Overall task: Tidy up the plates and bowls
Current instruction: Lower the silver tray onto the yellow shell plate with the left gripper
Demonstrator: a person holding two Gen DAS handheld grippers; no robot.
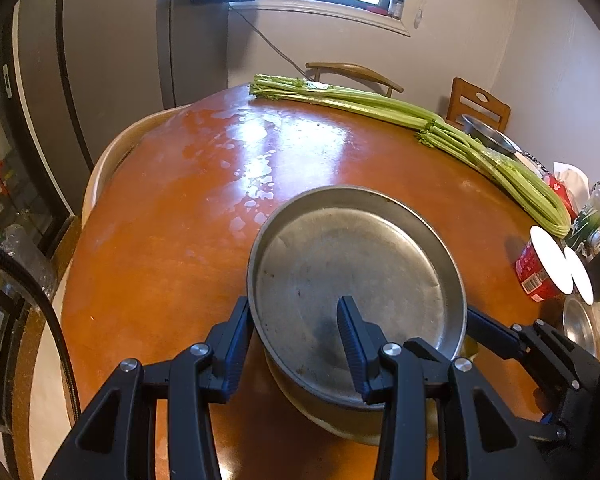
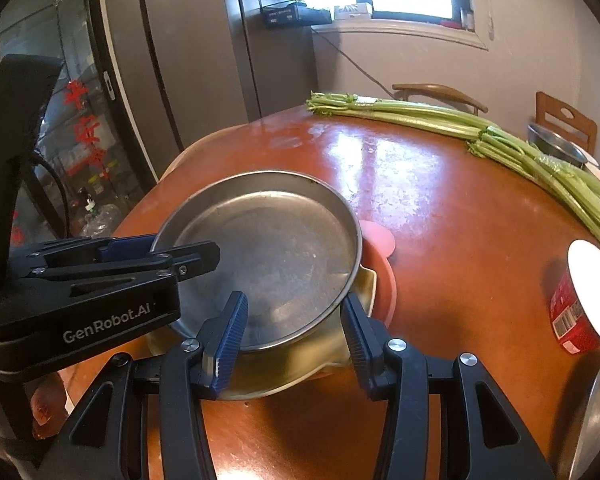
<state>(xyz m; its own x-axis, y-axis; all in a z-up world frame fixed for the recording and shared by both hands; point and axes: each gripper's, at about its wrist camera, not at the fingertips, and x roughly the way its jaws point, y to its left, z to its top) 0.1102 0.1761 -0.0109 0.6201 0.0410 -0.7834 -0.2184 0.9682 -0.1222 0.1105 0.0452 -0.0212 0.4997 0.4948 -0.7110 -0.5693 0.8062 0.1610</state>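
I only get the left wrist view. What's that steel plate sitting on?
Observer: A yellowish dish with a squared corner.
Visitor: Anything else under there?
Observer: A pink plate peeks out past the dish's far side.
Visitor: And the other claw?
Observer: The right claw is open, its fingers straddling the steel plate's near rim.
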